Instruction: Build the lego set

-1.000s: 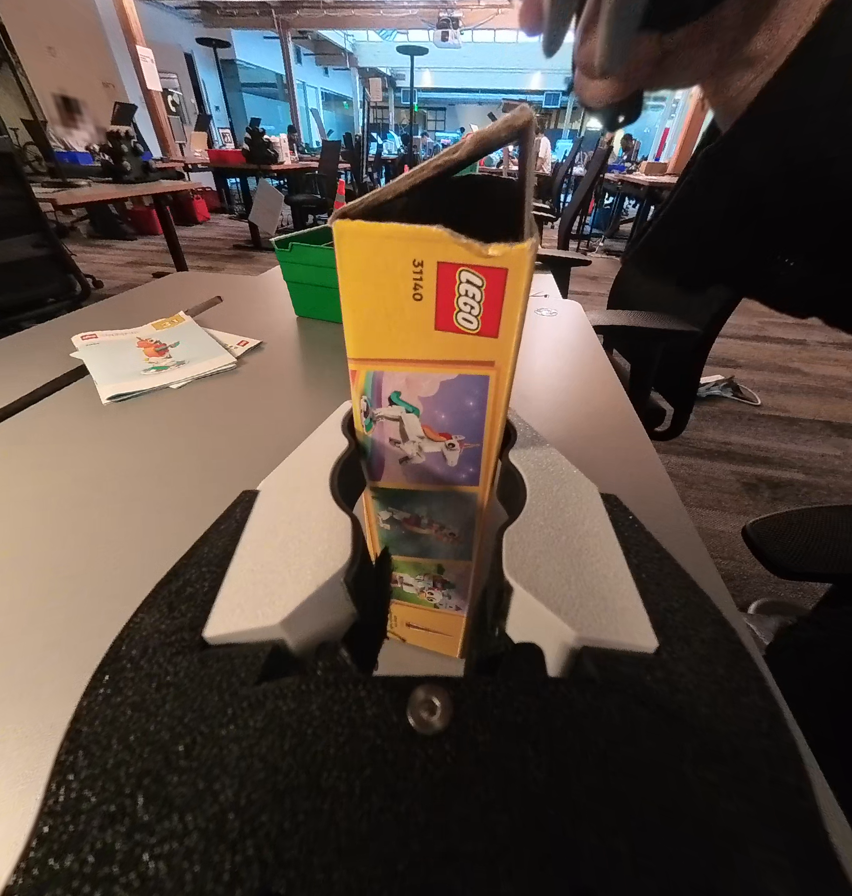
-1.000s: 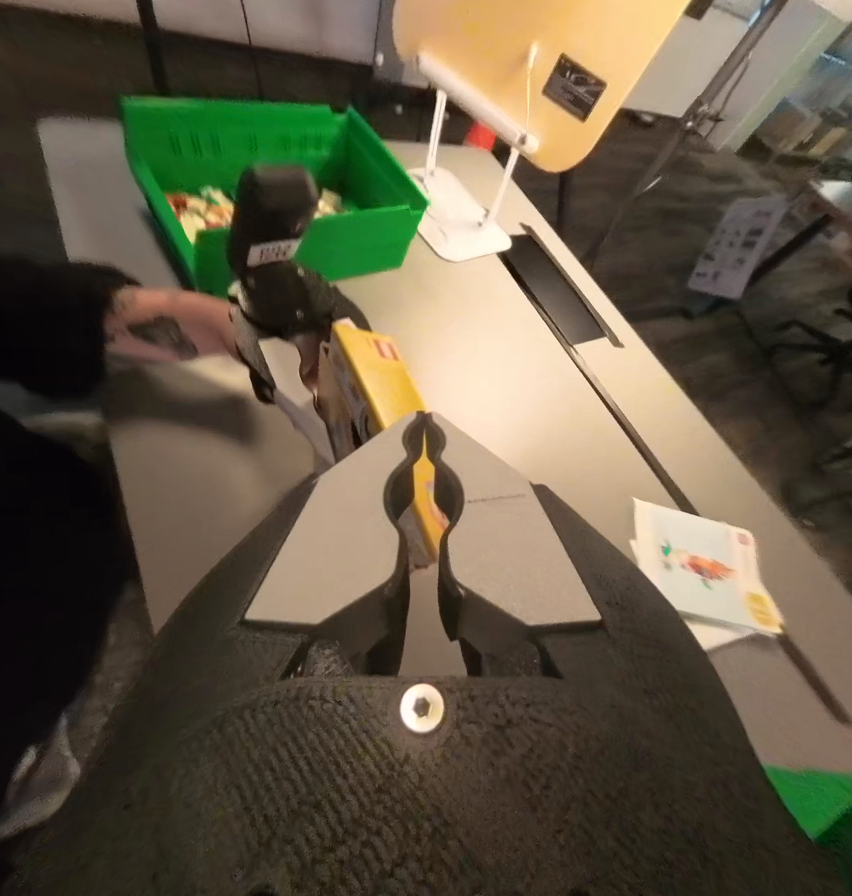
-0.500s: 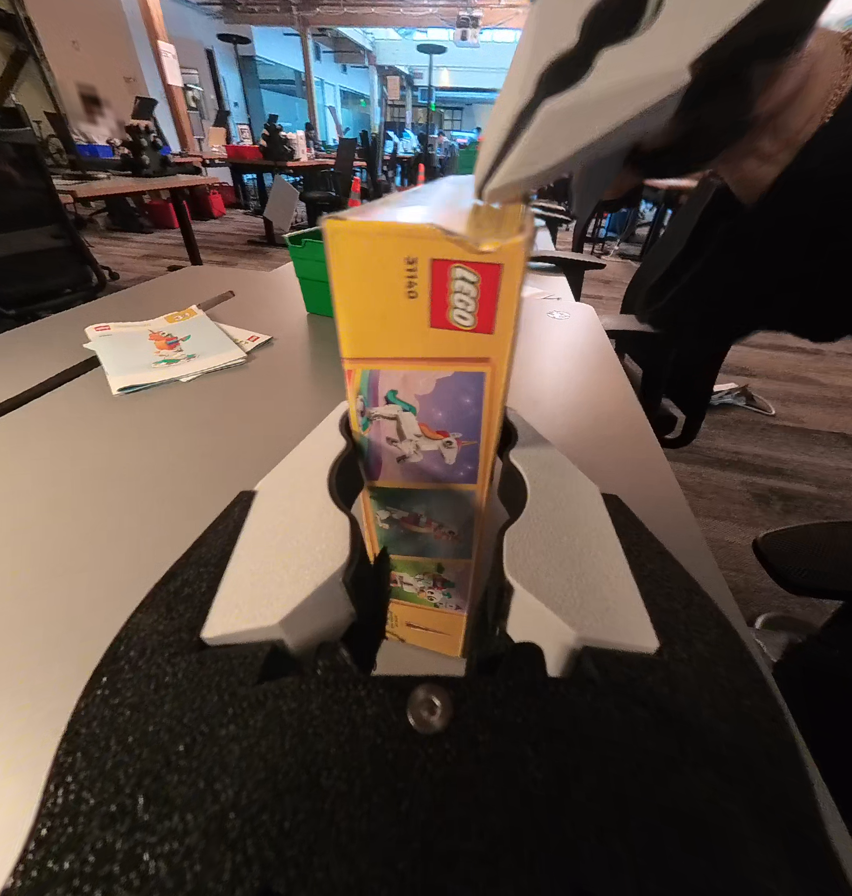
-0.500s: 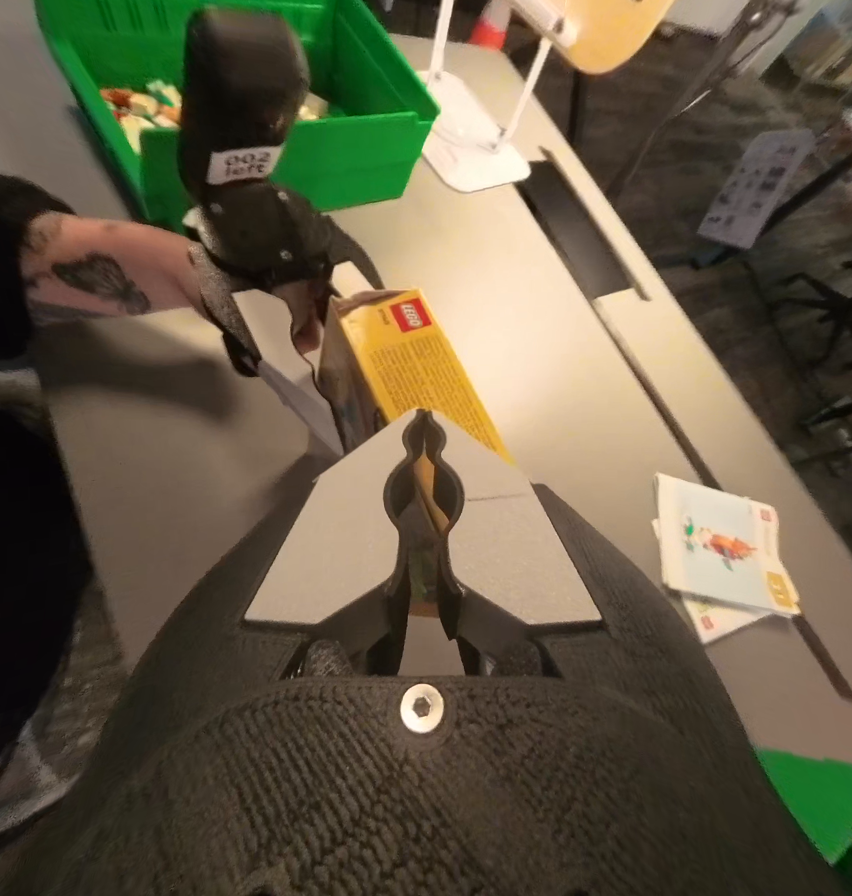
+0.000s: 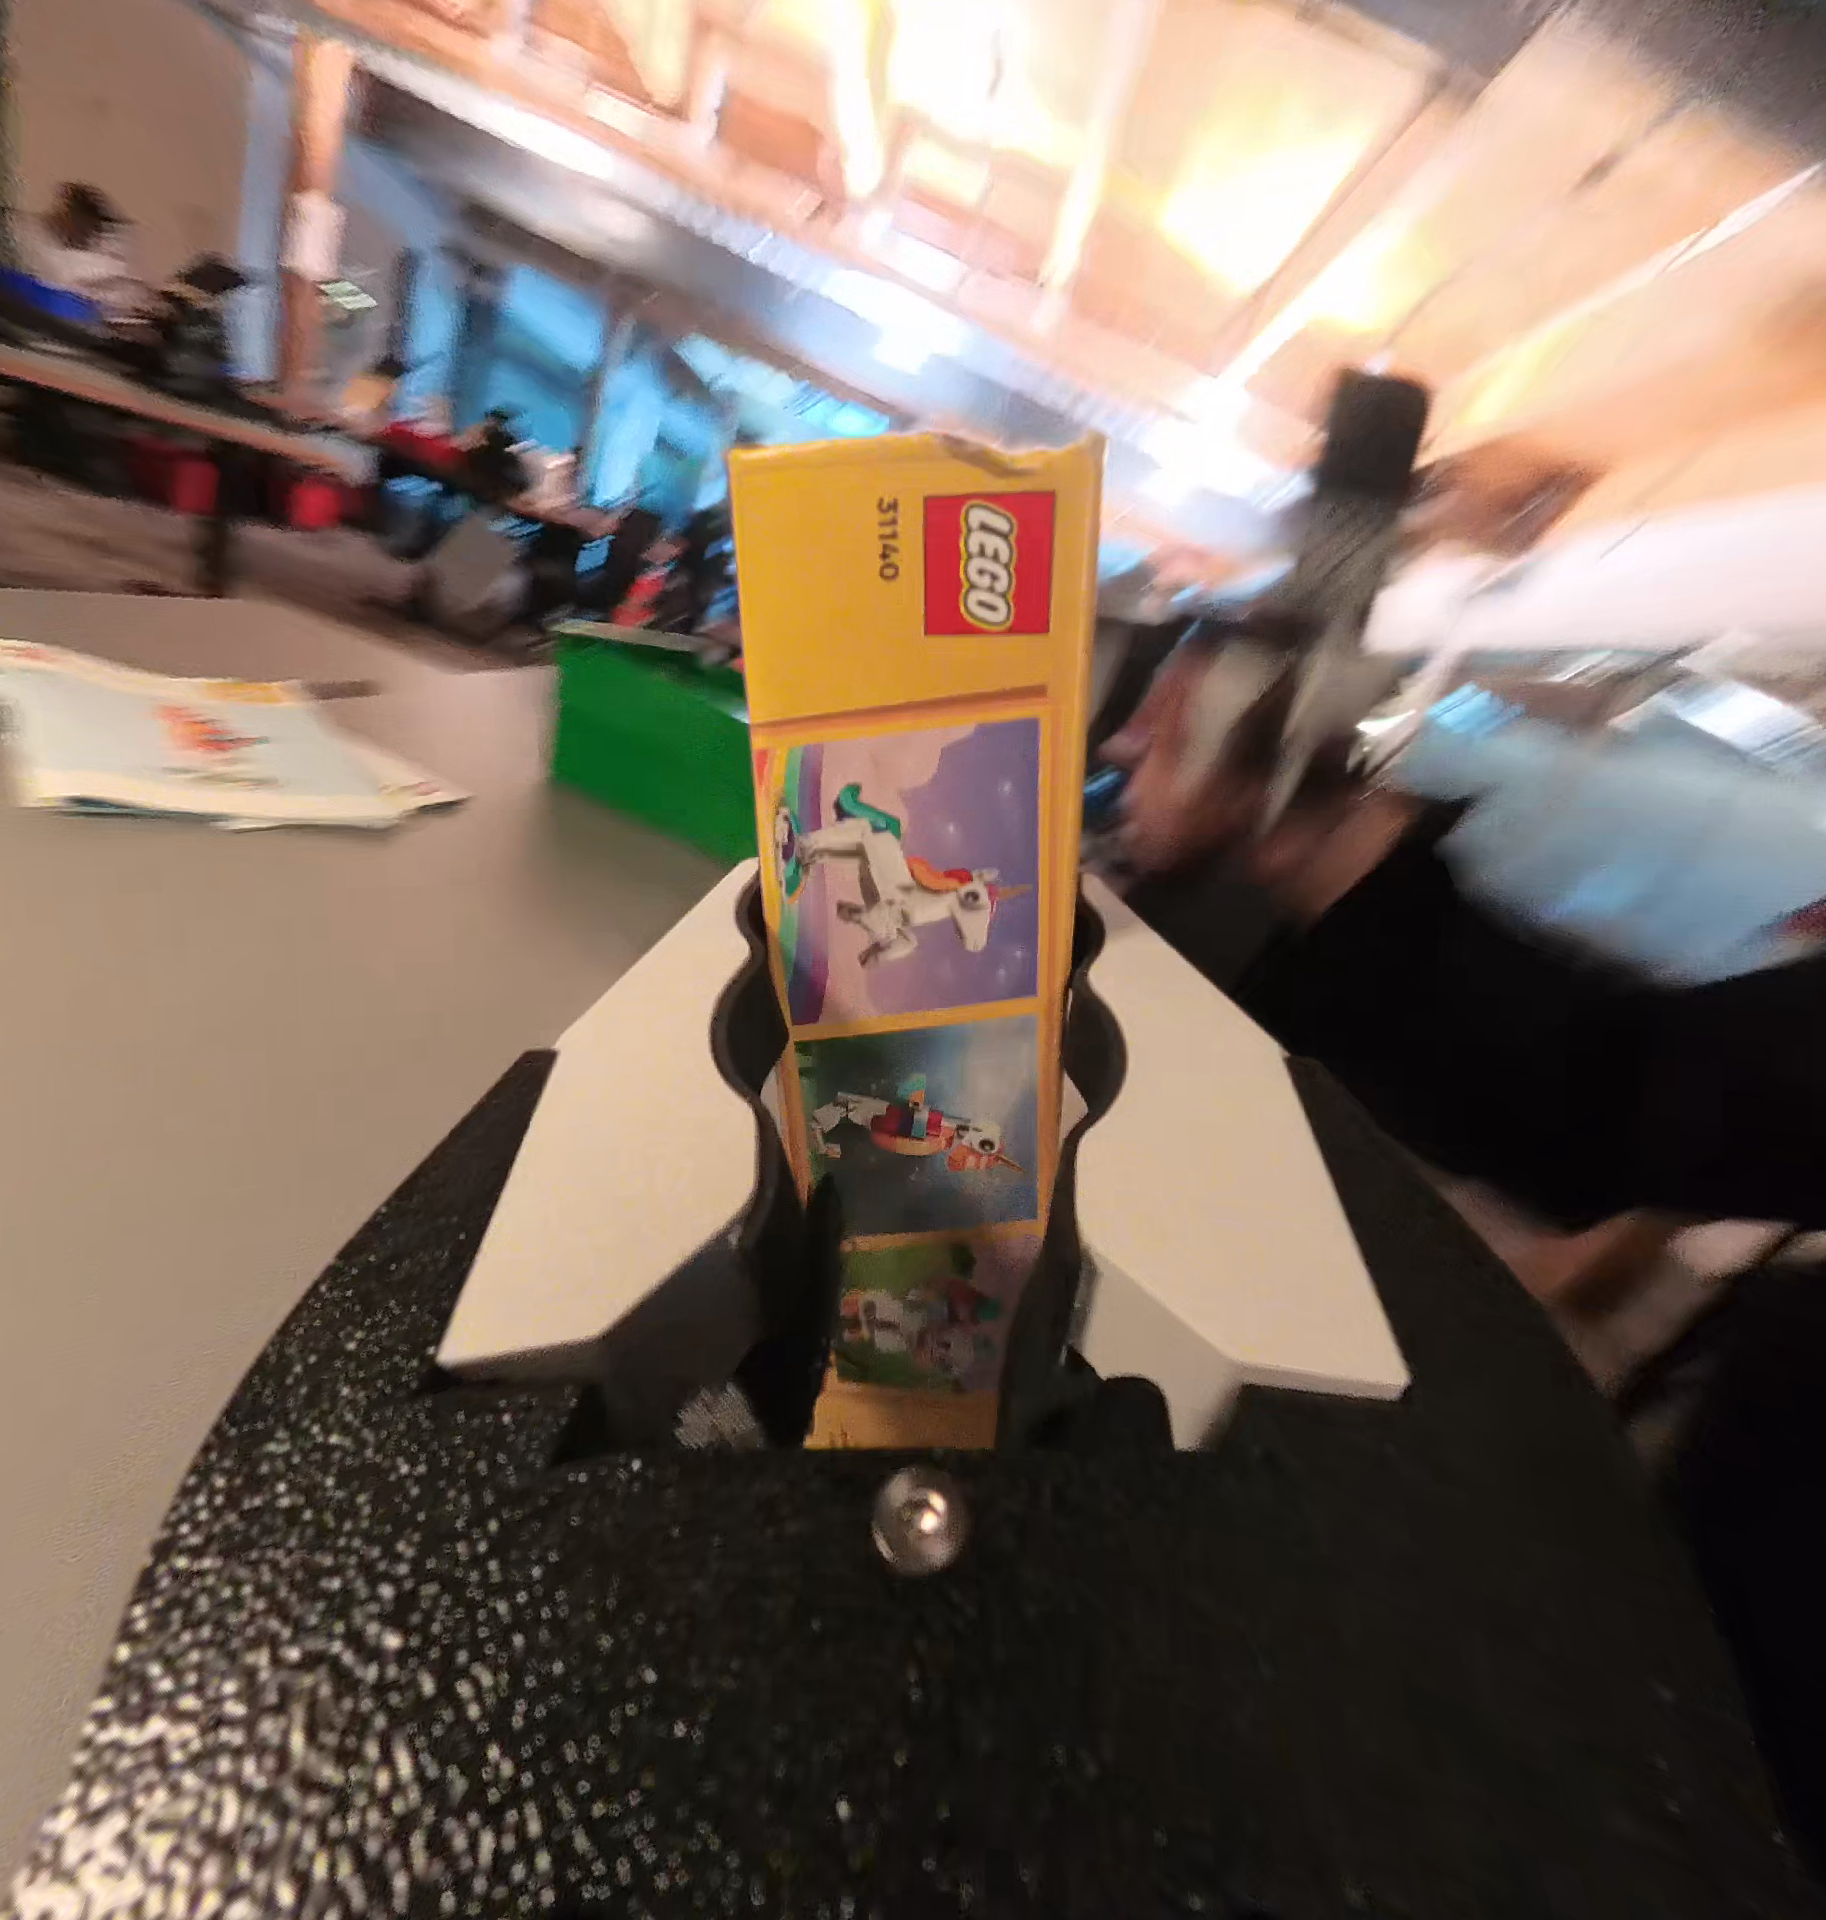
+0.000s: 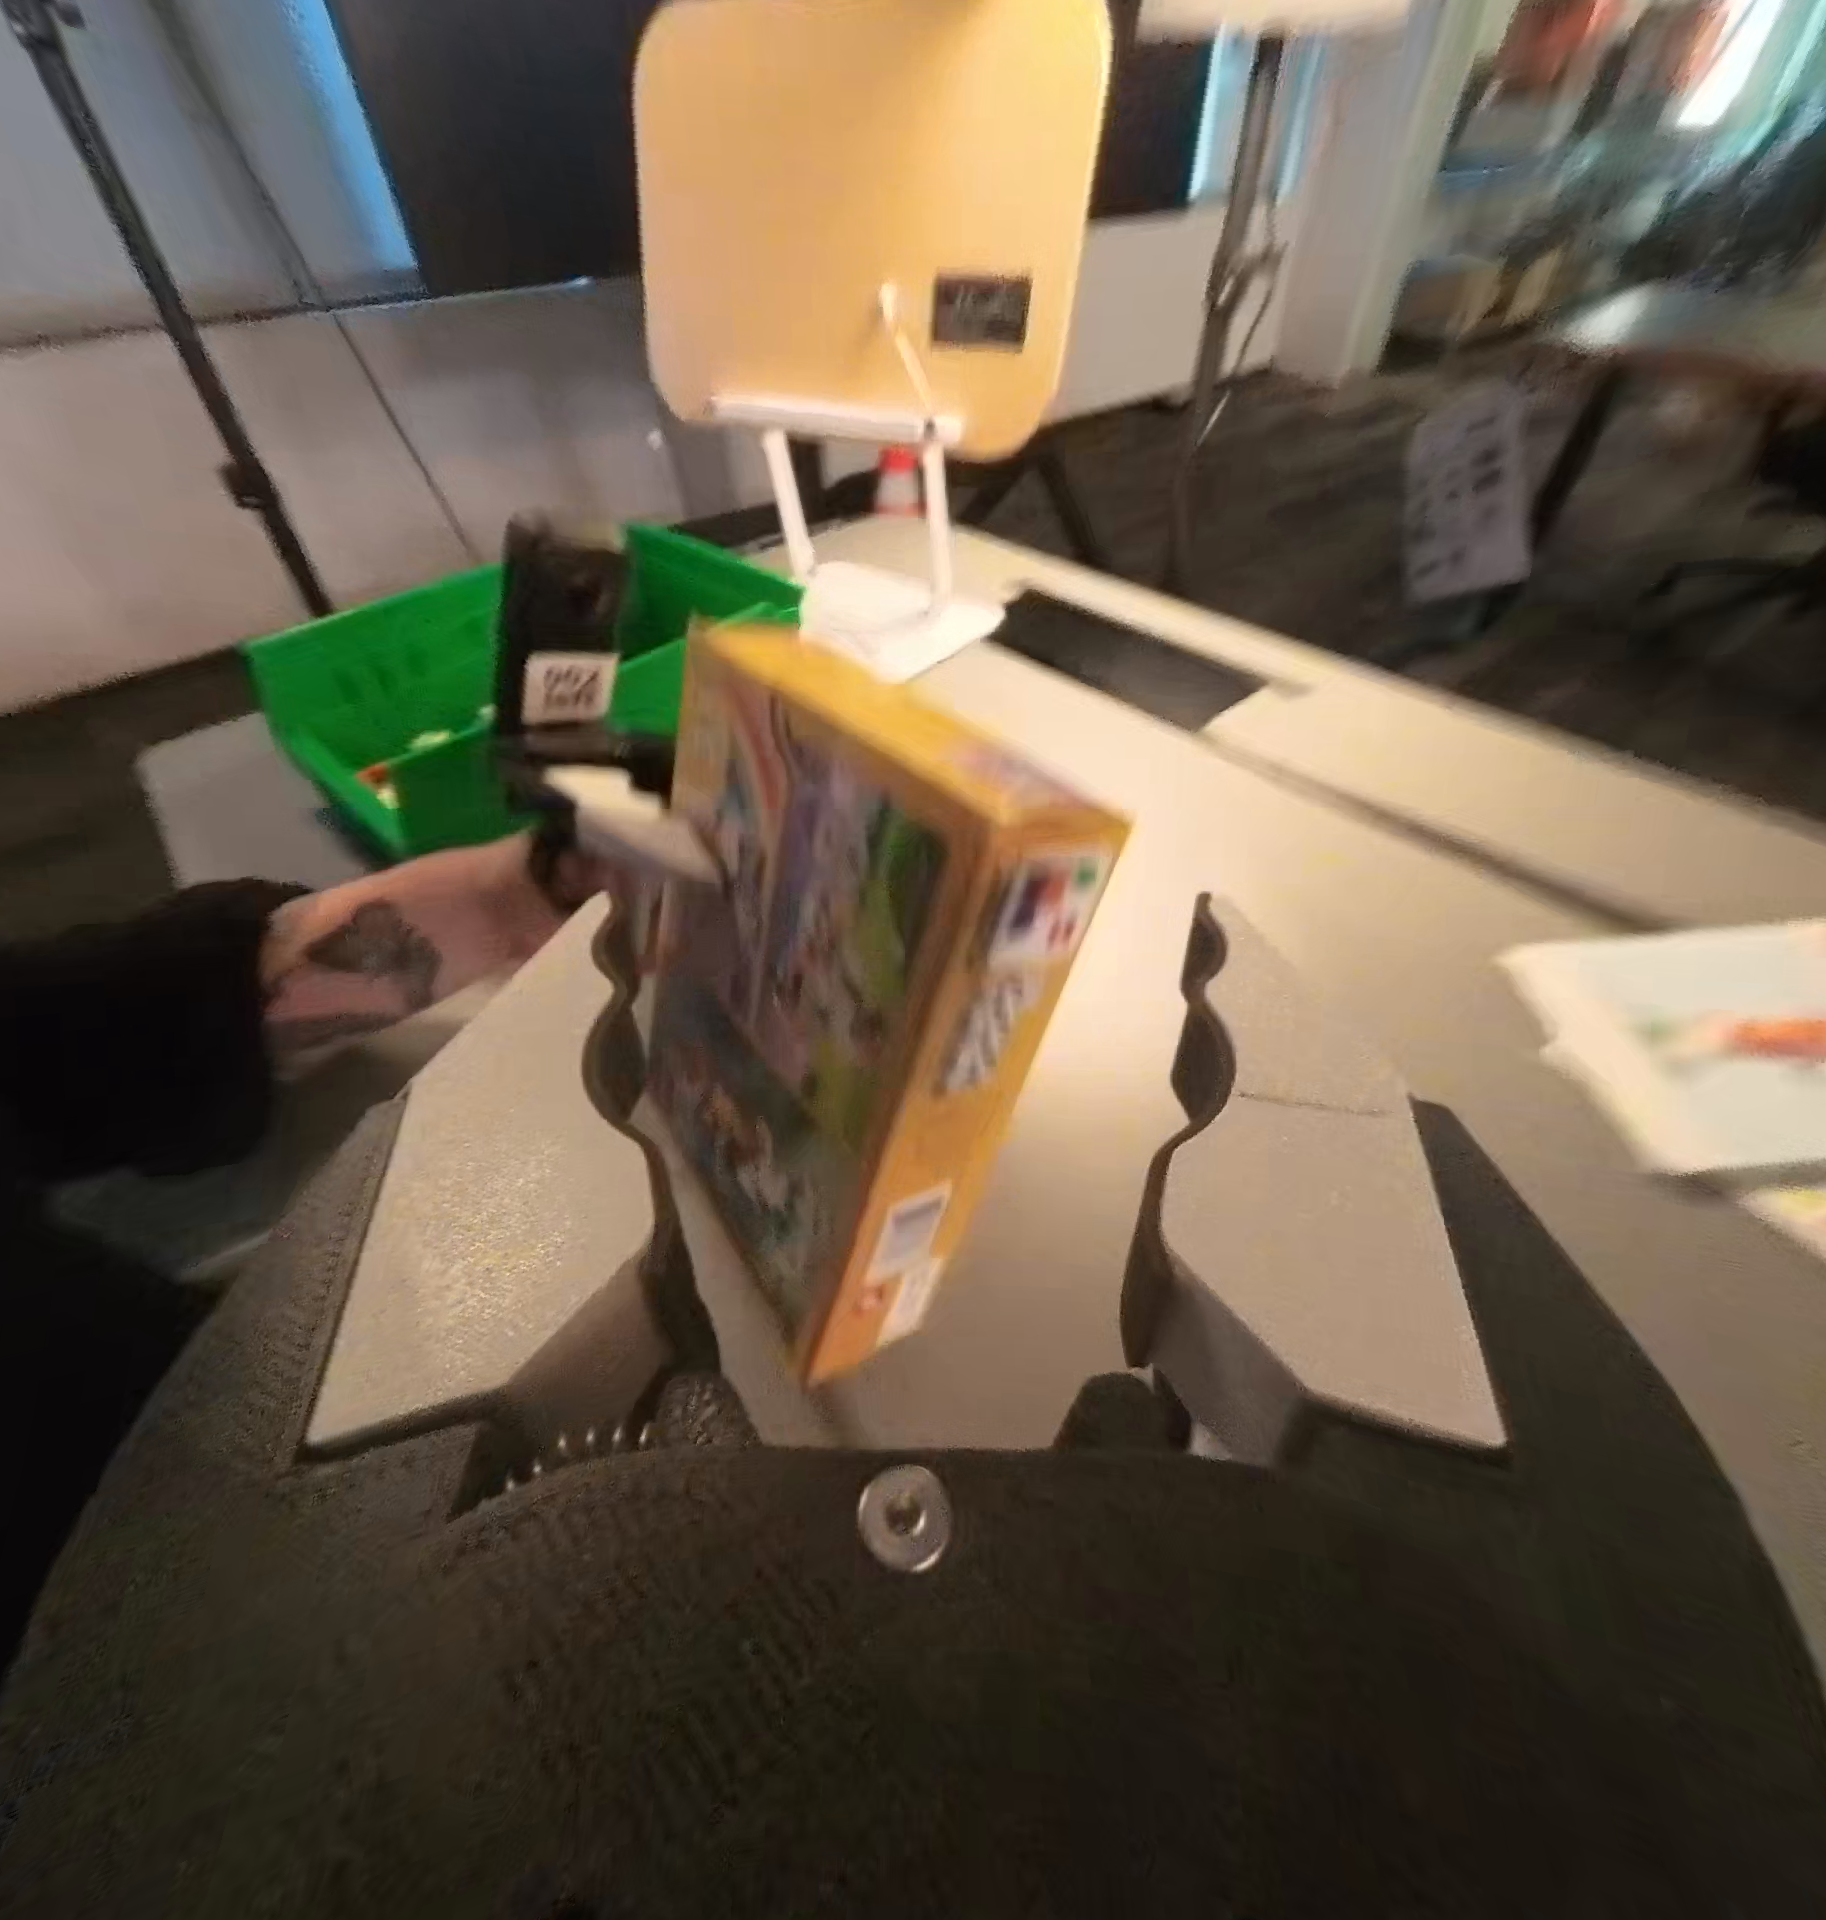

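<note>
A yellow lego box point(image 5: 919, 831) with a unicorn picture stands upright between the fingers of my left gripper point(image 5: 919, 904), which is shut on its lower part. Its top edge is ragged. In the right wrist view the box point(image 6: 867, 987) hangs tilted above the grey table point(image 6: 1356, 852), held at its far side by the left gripper point(image 6: 628, 831) and a hand. My right gripper point(image 6: 904, 925) is open wide, with the box showing between its fingers; I cannot tell if they touch. The right gripper shows blurred in the left wrist view point(image 5: 1335, 665).
A green bin point(image 6: 389, 727) with loose bricks stands at the far end of the table, also in the left wrist view point(image 5: 649, 727). Instruction booklets point(image 5: 192, 738) lie on the table, at the right in the right wrist view point(image 6: 1719, 1049). A tan board on a white stand point(image 6: 867, 208) stands behind.
My right gripper was shut on the box's top flap; it has let go, opened wide and drawn back. The flap is down. The left gripper has swung the box, and both views are blurred.
</note>
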A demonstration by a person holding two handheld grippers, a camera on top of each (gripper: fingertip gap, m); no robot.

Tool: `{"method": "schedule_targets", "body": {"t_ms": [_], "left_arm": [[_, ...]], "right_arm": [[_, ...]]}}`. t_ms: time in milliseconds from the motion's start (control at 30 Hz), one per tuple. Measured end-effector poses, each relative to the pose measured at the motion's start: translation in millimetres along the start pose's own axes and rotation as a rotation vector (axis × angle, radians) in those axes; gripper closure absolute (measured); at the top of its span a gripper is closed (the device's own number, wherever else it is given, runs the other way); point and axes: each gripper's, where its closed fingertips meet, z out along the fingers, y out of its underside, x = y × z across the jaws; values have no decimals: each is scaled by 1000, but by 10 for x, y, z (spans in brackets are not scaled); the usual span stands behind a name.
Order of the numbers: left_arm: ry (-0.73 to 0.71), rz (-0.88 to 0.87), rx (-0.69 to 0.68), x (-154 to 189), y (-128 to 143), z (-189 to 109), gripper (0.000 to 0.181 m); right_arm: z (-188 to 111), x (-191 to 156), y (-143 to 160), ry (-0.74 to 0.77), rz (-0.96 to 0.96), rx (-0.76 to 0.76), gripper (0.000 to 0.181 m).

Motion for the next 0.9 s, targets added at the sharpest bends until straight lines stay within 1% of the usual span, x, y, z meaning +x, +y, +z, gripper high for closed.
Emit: {"method": "schedule_targets", "body": {"t_ms": [100, 167, 233, 300, 367, 433, 467, 500, 533, 567, 600, 633, 700, 767, 800, 867, 900], "left_arm": [[89, -90, 57, 78, -95, -18, 131], [118, -112, 86, 116, -156, -30, 131], [121, -105, 83, 143, -182, -32, 131], [136, -104, 94, 202, -240, -39, 130], [101, -95, 74, 210, -262, -27, 126], [38, -65, 3, 172, -217, -4, 97], [30, -54, -39, 182, -184, 12, 86], [41, -46, -71, 221, -166, 35, 84], [58, -27, -87, 273, -171, 64, 90], [64, 8, -105, 312, -175, 97, 104], [16, 50, -108, 270, -205, 115, 123], [-5, 82, -110, 255, -243, 113, 126], [-45, 90, -127, 219, -319, 101, 126], [-132, 152, -139, 117, -427, 81, 127], [-198, 193, -149, 25, -509, 59, 127], [-317, 254, -183, -168, -726, 2, 127], [-377, 295, -206, -276, -861, -24, 127]], "right_arm": [[200, -141, 491, -133, 177, -84, 74], [294, -262, 657, -211, 235, -110, 75], [326, -410, 653, -307, 251, -68, 101], [336, -434, 588, -335, 244, 6, 127], [306, -408, 480, -364, 260, 95, 128], [261, -361, 397, -387, 255, 182, 128], [239, -333, 356, -402, 267, 227, 128], [229, -308, 329, -423, 280, 259, 128], [236, -295, 323, -444, 281, 279, 128], [266, -286, 328, -460, 274, 288, 128], [296, -282, 326, -480, 265, 300, 128], [312, -271, 302, -502, 258, 323, 129], [361, -238, 246, -528, 252, 355, 127], [431, -111, 182, -487, 219, 391, 123], [460, 25, 152, -432, 187, 417, 110], [473, 465, 63, -265, 166, 509, 98], [446, 731, 8, -162, 172, 578, 99]]}}
